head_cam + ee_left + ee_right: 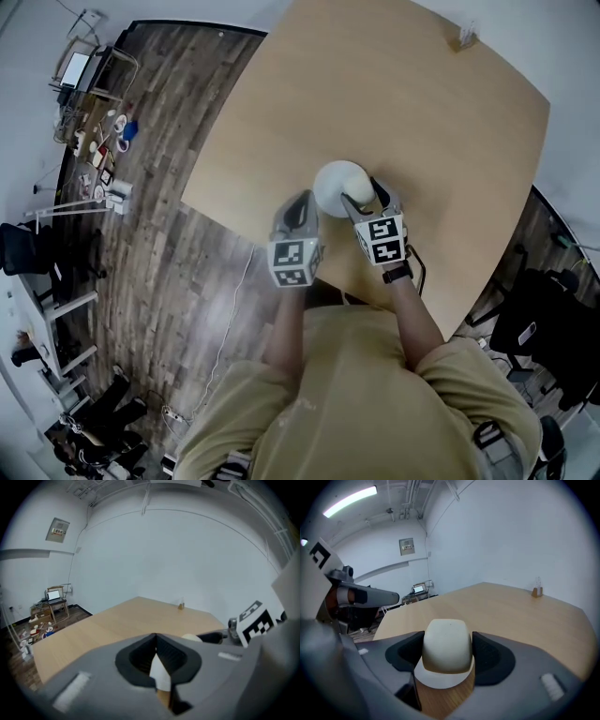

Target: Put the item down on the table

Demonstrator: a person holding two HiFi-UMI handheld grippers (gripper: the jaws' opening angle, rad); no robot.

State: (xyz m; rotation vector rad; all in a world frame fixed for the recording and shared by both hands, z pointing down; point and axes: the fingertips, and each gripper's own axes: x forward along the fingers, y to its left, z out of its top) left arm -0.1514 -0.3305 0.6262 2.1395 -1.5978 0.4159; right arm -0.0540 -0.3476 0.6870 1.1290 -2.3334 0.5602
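A pale wooden table (422, 112) stands over dark plank flooring (159, 187). Near its front edge, the right gripper (447, 656) pinches the crown of a cream, brimmed hat-shaped item (446, 639) over the tabletop. The left gripper (156, 644), just beside it, has its jaws pressed together, empty.

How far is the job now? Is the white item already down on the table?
Done: the white item is over the table. In hand: the fingers of the right gripper clamp its sides; the left gripper is shut beside it. To do: releasing it. Whether its brim already rests on the wood, I cannot tell.
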